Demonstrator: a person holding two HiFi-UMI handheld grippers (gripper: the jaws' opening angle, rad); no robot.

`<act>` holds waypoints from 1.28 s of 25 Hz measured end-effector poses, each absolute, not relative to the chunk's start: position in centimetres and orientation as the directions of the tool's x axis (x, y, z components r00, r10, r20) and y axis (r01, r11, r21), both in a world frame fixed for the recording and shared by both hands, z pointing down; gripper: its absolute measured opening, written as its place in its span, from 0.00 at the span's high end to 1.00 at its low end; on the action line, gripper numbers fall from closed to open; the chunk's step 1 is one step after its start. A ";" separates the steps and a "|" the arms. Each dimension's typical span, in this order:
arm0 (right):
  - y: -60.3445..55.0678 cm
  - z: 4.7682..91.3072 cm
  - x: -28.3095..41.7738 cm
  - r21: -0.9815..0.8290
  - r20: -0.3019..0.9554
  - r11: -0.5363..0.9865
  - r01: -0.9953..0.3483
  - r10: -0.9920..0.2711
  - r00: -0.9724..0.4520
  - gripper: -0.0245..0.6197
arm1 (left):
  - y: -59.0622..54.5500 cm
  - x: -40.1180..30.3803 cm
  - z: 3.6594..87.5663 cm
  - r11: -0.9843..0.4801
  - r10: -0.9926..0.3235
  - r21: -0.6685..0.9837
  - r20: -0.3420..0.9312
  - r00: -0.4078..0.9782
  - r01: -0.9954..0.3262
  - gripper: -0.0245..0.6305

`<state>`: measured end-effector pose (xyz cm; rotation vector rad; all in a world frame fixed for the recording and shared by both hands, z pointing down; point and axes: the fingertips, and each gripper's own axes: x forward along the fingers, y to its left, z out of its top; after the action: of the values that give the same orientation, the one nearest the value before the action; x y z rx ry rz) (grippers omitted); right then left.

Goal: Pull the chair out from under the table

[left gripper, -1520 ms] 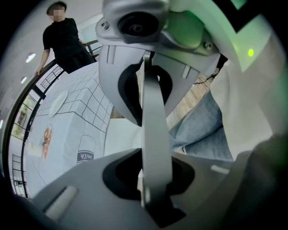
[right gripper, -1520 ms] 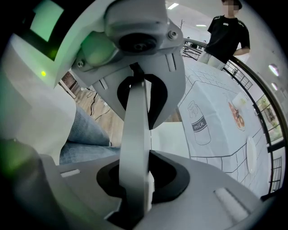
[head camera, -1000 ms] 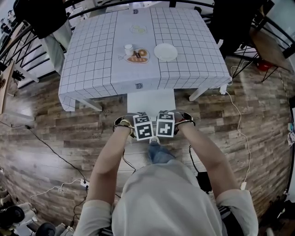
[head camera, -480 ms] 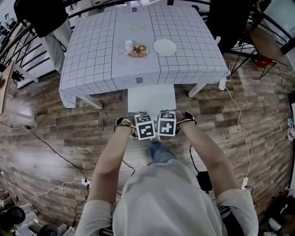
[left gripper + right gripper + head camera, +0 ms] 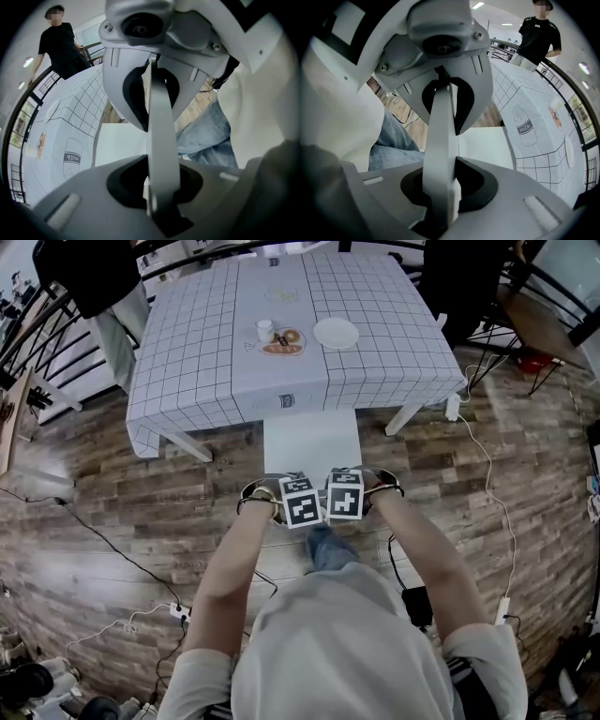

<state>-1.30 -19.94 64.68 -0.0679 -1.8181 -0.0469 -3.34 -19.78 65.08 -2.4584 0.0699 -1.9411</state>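
Left gripper and right gripper sit side by side, pointing steeply down. Each is part-closed and clamped on the near edge of the white chair. The seat runs toward 12 o'clock, its far end under the table edge.

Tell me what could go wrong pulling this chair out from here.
1. The left gripper and right gripper pinch only the thin back edge of the chair; a jerk might slip them off.
2. The tablecloth hem hangs over the seat's far end; it may snag and shift the cup and plate.
3. The person's leg and a black cable lie close behind; the chair may hit them.
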 end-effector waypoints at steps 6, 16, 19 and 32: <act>-18.2 64.5 -1.2 -0.013 0.970 0.998 0.068 0.030 -0.243 0.85 | -18.1 -3.2 64.9 -0.999 -0.037 -0.032 0.972 0.233 -0.026 0.84; -15.7 64.6 -1.1 -0.016 0.968 0.997 0.072 0.034 -0.248 0.85 | -15.6 -3.2 65.0 -0.999 -0.038 -0.030 0.972 0.232 -0.038 0.84; -14.9 64.6 -1.1 -0.020 0.967 0.997 0.071 0.038 -0.250 0.85 | -14.8 -3.2 65.0 -0.999 -0.042 -0.034 0.971 0.234 -0.040 0.84; -12.1 64.8 -1.1 -0.028 0.968 0.996 0.082 0.048 -0.245 0.85 | -12.0 -3.1 65.2 -0.998 -0.040 -0.030 0.972 0.232 -0.047 0.84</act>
<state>-1.07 -12.08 64.76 -0.0945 -1.8192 -0.0321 -3.13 -11.97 65.21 -2.4701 0.0880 -1.9483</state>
